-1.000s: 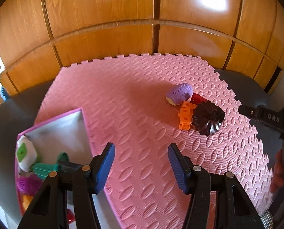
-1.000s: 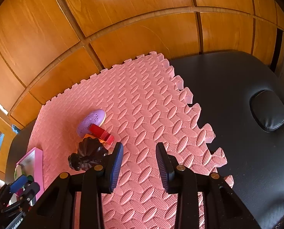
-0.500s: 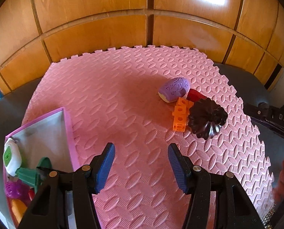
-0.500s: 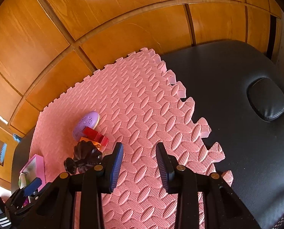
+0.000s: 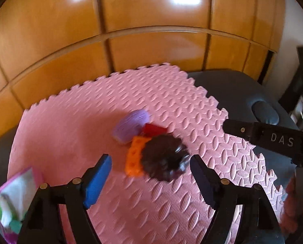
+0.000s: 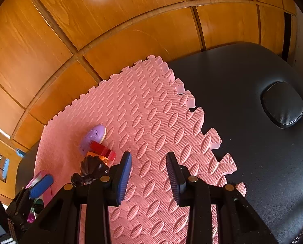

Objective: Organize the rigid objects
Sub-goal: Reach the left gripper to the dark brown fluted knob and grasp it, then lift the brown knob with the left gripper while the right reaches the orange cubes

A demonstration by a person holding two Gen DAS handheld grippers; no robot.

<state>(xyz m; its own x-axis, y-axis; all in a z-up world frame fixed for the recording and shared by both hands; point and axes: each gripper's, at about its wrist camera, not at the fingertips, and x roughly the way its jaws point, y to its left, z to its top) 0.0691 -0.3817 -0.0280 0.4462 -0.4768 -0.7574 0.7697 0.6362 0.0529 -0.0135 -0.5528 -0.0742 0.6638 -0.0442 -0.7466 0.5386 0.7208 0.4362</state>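
**mat_watcher:** Four toys are bunched up on the pink foam mat: a purple oval piece, a red block, an orange block and a dark fluted thing that looks like a little mold. They're all touching or nearly so, near the middle of the mat. My guess is they're the leftovers waiting to be sorted, since the pink box at the mat's left edge already has toys in it.

**gripfan22:** Yep, reads that way to me too. The left tool has its jaws opening right now, nothing between them yet, and the dark mold and orange block line up just beyond the gap. I'd say it's spreading wide because that mold is the fattest piece in the pile.

**mat_watcher:** What about the right tool?

**gripfan22:** Jaws fairly narrow, empty, hanging over bare mat to the right of the pile. Probably parked there to stay out of the way. From its camera you can see the mold partly hidden behind its left finger.

**mat_watcher:** Left view is blurry though, so I can't tell if the mold is resting on the orange block or just beside it.

**gripfan22:** Same. If they overlap, grabbing the mold could drag the block along.
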